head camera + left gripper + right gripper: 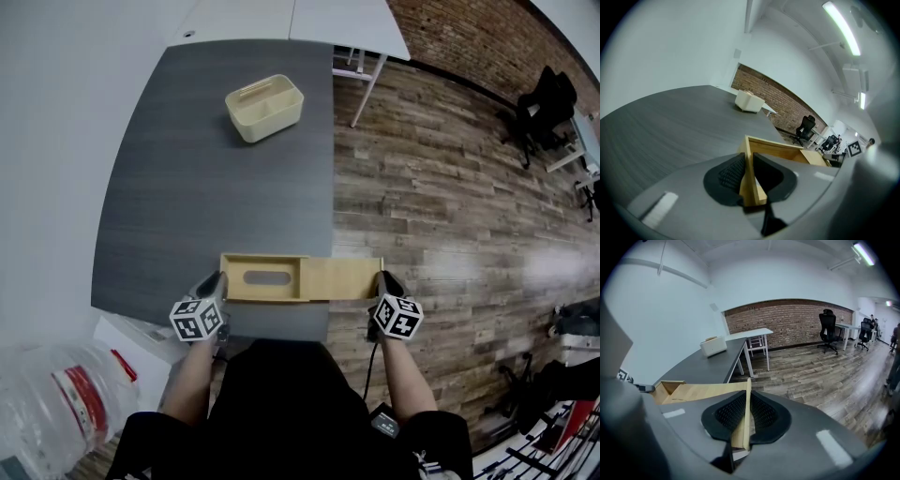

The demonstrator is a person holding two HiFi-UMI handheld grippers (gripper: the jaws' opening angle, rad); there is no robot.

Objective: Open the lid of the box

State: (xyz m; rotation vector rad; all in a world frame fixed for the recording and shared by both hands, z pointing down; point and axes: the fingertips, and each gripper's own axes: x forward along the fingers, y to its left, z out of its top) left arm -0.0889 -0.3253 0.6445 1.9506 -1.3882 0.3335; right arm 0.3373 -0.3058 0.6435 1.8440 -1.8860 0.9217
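Observation:
A light wooden box (pixel 261 277) lies at the grey table's front edge, in front of me. Its flat sliding lid (pixel 343 278) sticks out to the right, past the table's edge, so the left part of the box shows open. My left gripper (pixel 215 289) is shut on the box's left end wall (pixel 749 168), with a pad on each side of the board. At the other end, my right gripper (pixel 383 287) is shut on the lid's thin right end (pixel 746 404). The lid (pixel 705 391) runs away from it to the box (pixel 666 386).
A cream caddy with a handle (pixel 265 107) stands far back on the grey table (pixel 187 206). The table's right edge drops to wood floor (pixel 441 197). Beyond are a white table (pixel 347 21) and office chairs (pixel 548 101). A big plastic bottle (pixel 56 403) sits lower left.

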